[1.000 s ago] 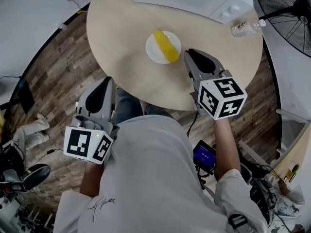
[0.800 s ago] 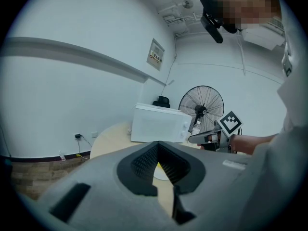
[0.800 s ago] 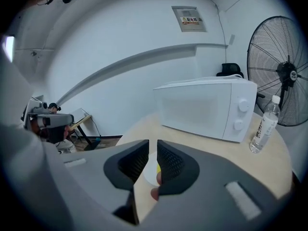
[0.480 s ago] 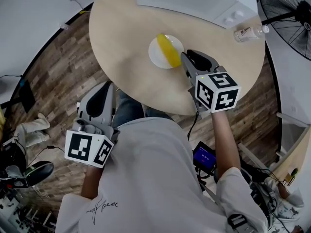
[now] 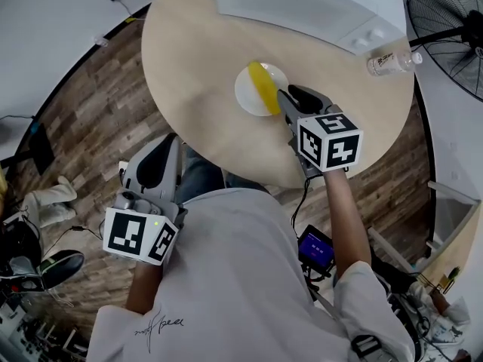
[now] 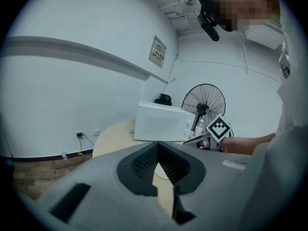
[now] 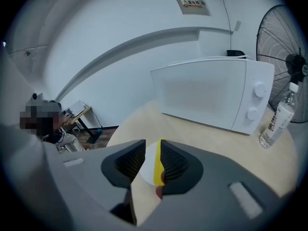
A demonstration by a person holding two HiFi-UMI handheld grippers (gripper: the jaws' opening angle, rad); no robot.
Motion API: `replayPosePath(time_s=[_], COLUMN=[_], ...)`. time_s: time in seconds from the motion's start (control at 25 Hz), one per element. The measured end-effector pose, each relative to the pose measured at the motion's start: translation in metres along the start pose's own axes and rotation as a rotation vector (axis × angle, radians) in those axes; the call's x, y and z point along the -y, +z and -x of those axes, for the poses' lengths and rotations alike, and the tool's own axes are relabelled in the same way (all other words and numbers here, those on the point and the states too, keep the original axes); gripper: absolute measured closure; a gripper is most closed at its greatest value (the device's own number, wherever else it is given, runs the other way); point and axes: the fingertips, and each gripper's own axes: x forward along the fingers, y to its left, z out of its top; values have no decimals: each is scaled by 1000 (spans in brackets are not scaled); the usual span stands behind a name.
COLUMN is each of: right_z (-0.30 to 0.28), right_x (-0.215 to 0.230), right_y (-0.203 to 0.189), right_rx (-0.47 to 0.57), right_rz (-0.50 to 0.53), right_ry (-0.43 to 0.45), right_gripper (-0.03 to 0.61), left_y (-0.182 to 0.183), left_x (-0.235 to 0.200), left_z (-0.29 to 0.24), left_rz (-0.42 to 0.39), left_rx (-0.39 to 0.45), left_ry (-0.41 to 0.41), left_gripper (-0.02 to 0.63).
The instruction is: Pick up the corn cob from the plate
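- Closing on the plate with the right gripper since before, spreading its fingers apart.
- Showing corn cob yellow, slantwise across the plate.
- Holding left gripper fingers together.

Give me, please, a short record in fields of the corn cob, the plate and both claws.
table: round, light wood
plate: white, on the table
corn cob: yellow, lying on the plate, not gripped
right claw: at the plate's edge, jaws apart, just been opening; cob shows through the gap ahead
left claw: off the table, jaws together, nothing between them
also on table: microwave, water bottle
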Motion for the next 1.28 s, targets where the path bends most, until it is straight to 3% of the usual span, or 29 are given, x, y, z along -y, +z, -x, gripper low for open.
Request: replayPosePath(time_s=[1.28], right_z=[-93], right_x=[17], right_y=[-50], right_rx=[-286], right_rz=[29], right_ry=[-54], right_gripper=[347], left_y=[-9], left_x=[-48], left_z=[2], left_rz=[18], left_rx=[-52], left_ry=[57], left_gripper=[614])
